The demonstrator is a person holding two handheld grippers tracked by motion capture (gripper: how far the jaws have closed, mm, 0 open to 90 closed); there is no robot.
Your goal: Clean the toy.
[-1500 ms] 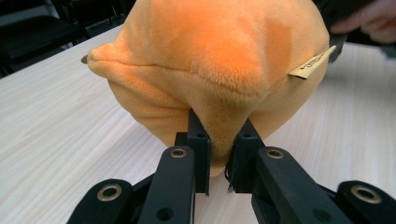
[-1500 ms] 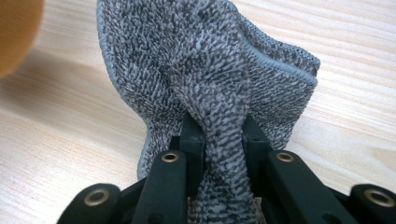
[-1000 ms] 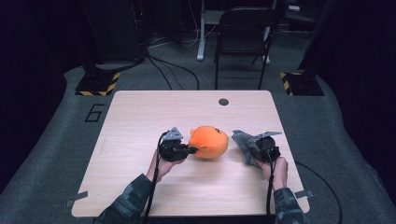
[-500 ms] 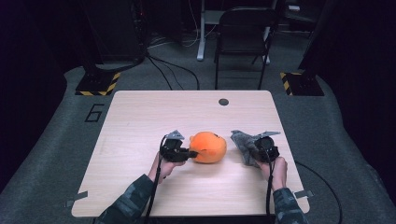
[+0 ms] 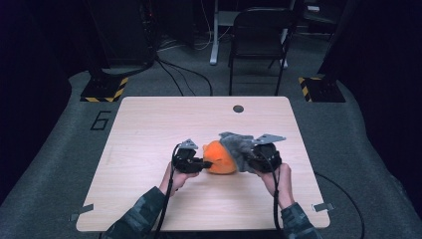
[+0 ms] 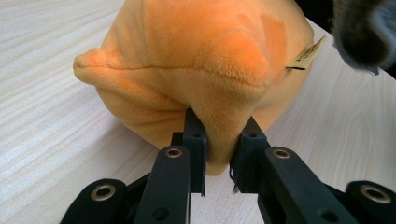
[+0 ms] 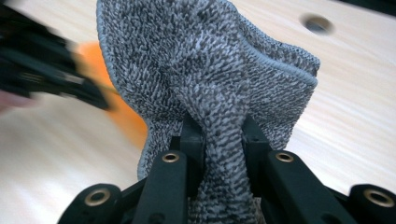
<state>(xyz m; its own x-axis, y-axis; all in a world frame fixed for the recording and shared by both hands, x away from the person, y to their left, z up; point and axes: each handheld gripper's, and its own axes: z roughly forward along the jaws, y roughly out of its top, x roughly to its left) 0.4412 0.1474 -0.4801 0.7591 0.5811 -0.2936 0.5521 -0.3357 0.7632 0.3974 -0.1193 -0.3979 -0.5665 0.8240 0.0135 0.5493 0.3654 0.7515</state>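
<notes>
- Left gripper [image 5: 201, 163] is clamped on a fold of the orange plush toy [image 5: 220, 157], pinning it to the table [image 5: 149, 124] just ahead of its jaws; in the left gripper view the plush [image 6: 205, 70] bulges up and over the pinch.
- Right gripper [image 5: 249, 162] is clamped on a bunched fold of the grey cloth [image 5: 236, 147], and the cloth hangs against the far side of the toy, opposite the left gripper.
- In the right gripper view the cloth [image 7: 210, 74] stands up from the jaws in a loose fan, with the orange showing beyond its left edge.
- This looks like wiping or draping: best to hold the left pinch steady as an anchor and sweep the cloth across the top of the toy, not into the other gripper.
- The two grippers sit close, with just the toy between them, so short strokes look safer.
- Room: bare tabletop lies wide open ahead of both grippers, and the round hole [image 5: 238, 108] is well beyond them.
- The near table edge lies behind the hands, near the wrists, so I'd pull back with care.
</notes>
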